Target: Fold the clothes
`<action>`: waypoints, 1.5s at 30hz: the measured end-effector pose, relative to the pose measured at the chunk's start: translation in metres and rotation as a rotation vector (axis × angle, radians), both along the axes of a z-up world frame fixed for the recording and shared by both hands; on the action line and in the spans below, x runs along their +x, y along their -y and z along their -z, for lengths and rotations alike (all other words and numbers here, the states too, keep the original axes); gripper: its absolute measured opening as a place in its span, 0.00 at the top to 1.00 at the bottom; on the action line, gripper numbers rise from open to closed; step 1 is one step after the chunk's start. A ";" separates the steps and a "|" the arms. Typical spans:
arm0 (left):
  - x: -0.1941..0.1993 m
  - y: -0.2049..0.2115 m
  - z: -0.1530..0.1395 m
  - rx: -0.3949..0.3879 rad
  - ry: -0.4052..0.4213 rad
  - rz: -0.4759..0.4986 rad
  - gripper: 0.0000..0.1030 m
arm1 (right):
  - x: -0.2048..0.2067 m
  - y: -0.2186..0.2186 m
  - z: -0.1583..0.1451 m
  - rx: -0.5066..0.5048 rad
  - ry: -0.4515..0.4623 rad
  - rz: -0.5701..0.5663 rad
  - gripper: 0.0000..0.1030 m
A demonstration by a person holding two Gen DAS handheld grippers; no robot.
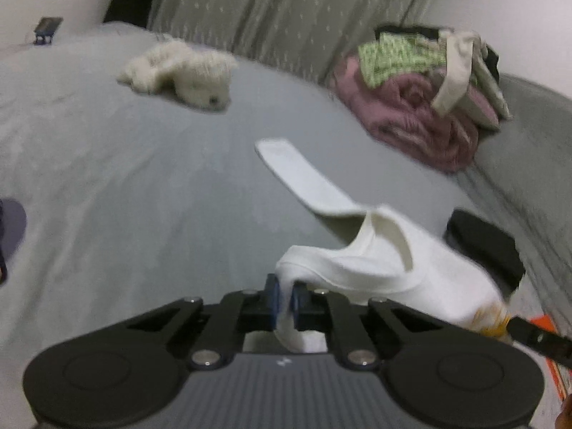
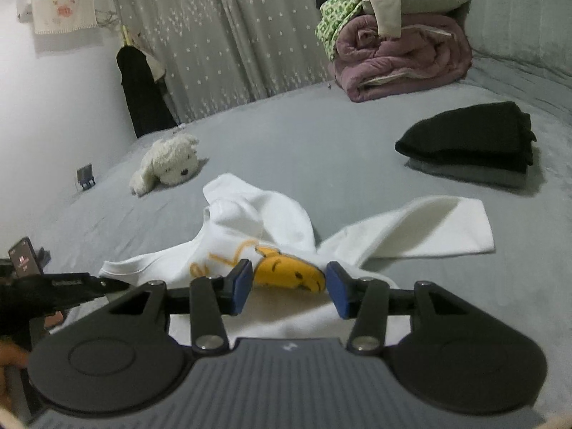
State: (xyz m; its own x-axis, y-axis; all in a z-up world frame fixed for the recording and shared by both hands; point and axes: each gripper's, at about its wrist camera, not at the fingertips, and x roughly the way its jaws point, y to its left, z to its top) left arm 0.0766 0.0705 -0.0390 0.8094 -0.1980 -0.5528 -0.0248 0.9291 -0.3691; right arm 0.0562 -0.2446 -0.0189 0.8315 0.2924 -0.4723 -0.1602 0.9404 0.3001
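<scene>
Left tongs: blue pads clamped on a bunched fold of the white T-shirt, cloth squeezed between them and hanging below. One sleeve stretches away flat over the grey bed.

Right tongs: jaws spread apart, nothing between the pads; they hover just over the shirt's yellow cartoon print (a face, with yellow lettering beside it). From this side the white T-shirt lies crumpled on the bed, one sleeve splayed to the right, part of the hem drawn left toward the other tool.

Elsewhere on the bed: a white plush dog lying on its side, far left; a folded black garment atop a folded grey one, well apart from the shirt; a rolled mauve quilt with loose clothes piled on it, against the star-patterned curtain.
</scene>
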 end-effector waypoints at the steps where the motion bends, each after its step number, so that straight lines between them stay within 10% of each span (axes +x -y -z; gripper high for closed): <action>1: -0.001 -0.001 -0.003 0.005 0.014 -0.009 0.93 | 0.001 -0.001 -0.001 0.004 0.005 -0.004 0.50; 15: -0.011 -0.006 -0.025 0.147 0.160 -0.122 0.93 | 0.017 -0.022 0.015 0.011 -0.115 -0.162 0.46; 25: 0.005 -0.025 0.007 0.122 -0.060 -0.128 0.91 | 0.025 -0.030 0.016 0.029 -0.172 -0.164 0.42; 45: 0.025 -0.034 0.031 0.052 -0.180 -0.111 0.87 | 0.162 -0.051 0.032 -0.065 -0.214 0.021 0.41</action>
State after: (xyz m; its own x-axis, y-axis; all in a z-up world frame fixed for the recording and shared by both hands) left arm 0.1014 0.1045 -0.0701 0.7123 -0.0806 -0.6972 -0.1891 0.9346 -0.3012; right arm 0.2185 -0.1931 -0.0505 0.7160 0.2389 -0.6559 -0.0791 0.9613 0.2637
